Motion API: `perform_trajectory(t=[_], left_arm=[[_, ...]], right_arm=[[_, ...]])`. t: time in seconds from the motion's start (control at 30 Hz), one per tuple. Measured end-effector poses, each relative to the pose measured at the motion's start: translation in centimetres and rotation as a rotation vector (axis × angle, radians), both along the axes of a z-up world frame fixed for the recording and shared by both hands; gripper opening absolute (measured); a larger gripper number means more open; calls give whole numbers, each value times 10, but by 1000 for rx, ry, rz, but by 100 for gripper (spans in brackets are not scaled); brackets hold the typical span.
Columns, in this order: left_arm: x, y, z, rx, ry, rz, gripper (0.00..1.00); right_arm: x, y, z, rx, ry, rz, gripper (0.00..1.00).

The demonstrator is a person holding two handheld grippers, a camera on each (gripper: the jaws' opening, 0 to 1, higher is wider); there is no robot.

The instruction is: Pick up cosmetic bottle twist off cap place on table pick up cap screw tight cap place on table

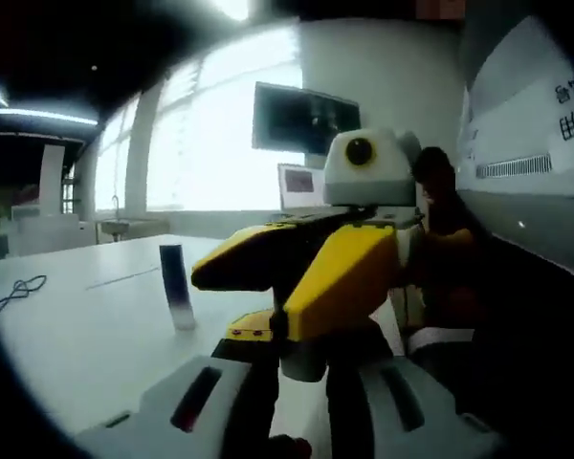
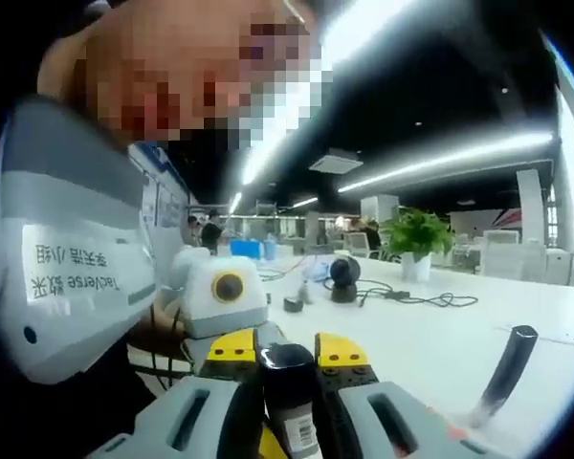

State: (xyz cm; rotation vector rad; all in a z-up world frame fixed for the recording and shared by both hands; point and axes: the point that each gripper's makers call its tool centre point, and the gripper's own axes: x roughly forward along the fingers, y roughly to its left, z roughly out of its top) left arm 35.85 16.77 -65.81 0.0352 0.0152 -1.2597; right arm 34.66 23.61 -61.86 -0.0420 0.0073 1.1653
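The right gripper (image 2: 287, 400) is clamped on the labelled cosmetic bottle (image 2: 302, 428). The left gripper (image 2: 285, 350) meets it head-on, jaws pressed against the black cap (image 2: 287, 363). Keep both in line and turn about the bottle's axis without squeezing harder. Beyond, the white table (image 2: 440, 335) carries a dark standing bottle (image 2: 502, 375), a cable (image 2: 411, 296) and a potted plant (image 2: 416, 237).

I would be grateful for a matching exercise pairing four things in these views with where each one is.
Things:
1. labelled bottle
2. plant
3. screen
4. cable

Places:
A. lying on the white table
B. between the jaws of the right hand-held gripper
C. up high beside the window
D. standing upright far across the table

Pairs: 1-B, 2-D, 3-C, 4-A
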Motion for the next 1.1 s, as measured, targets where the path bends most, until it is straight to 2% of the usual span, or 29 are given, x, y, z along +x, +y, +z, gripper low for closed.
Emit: perform_trajectory(t=[0.03, 0.17, 0.2, 0.47, 0.6, 0.77, 0.83, 1.0, 1.03, 1.1], left_arm=[[-2, -1, 2, -26, 3, -19, 7], [5, -1, -1, -28, -25, -14, 9], [5, -1, -3, -30, -5, -23, 9], [12, -1, -10, -49, 18, -22, 10], [15, 0, -11, -72, 64, -31, 11], [15, 0, -15, -60, 60, -39, 18], [7, -3, -10, -59, 60, -35, 19], [13, 0, -8, -74, 79, -10, 19], [13, 0, -9, -69, 84, -4, 19], [1, 11, -31, -49, 63, 10, 18]], right_arm=[[-2, 0, 2, -1, -8, 15, 11], [-1, 2, 0, -20, -35, 26, 12], [-2, 1, -1, -24, -33, 32, 12], [2, -1, -7, 5, -17, 44, 12], [4, 1, -12, 2, -19, 45, 12], [8, 5, -12, 15, -29, 39, 12], [10, 6, -13, 15, -28, 38, 12], [15, 9, -15, 13, -27, 30, 12], [18, 9, -16, 20, -17, 27, 12], [23, 8, -17, 29, -7, 19, 12]])
